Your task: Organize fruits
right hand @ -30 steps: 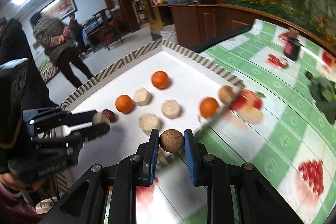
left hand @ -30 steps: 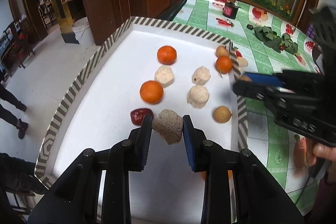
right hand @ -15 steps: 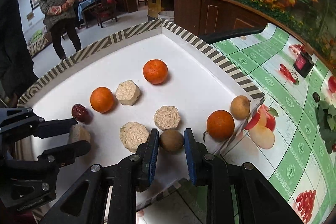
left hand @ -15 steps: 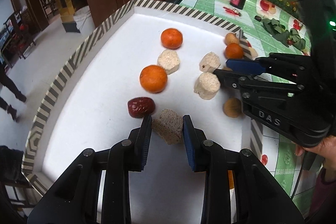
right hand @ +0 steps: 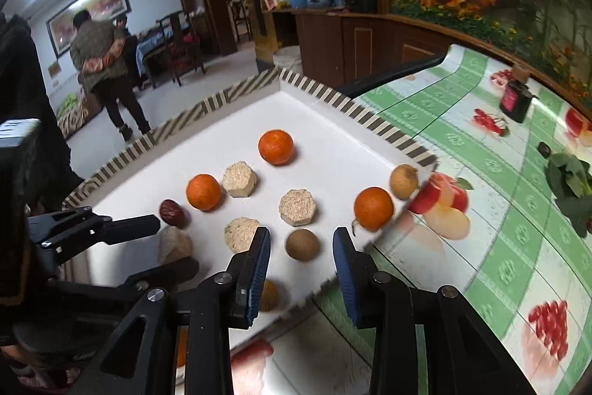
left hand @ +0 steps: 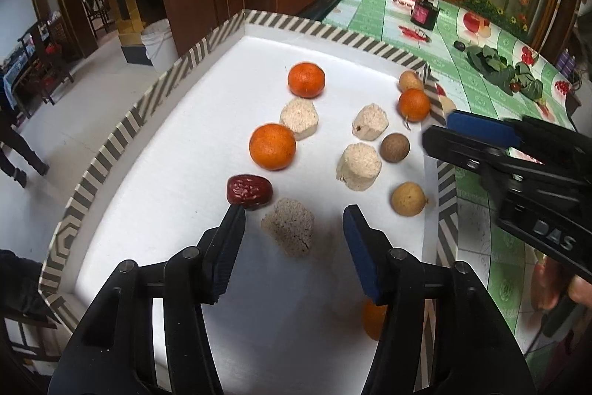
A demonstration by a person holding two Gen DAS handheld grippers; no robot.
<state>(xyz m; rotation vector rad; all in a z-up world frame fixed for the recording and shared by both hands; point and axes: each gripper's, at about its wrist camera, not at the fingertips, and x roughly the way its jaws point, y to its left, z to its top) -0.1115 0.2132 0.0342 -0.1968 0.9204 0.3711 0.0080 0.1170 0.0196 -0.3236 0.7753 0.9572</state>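
Now both grippers sit low over the white tray, whose rim is striped grey and cream. Left gripper: jaws opening, parted to a middling gap, with a pale rough chunk lying on the tray floor between them; neither pad touches it. A dark red date rests just beyond the tip of the left finger, close to it.

Right gripper: jaws opening too, a narrower gap, with a small brown round fruit sitting on the tray between the pads, clear of both. In the left wrist view the same fruit lies just beside the right gripper's tips.

Spread across the tray: three oranges, one far, one mid-left, one near the right rim. Three more pale chunks sit among them. One tan round fruit lies near the right rim, another at the far right corner.

The tray stands on a green checked tablecloth printed with fruit. Leafy greens and a small dark jar lie farther off on the cloth
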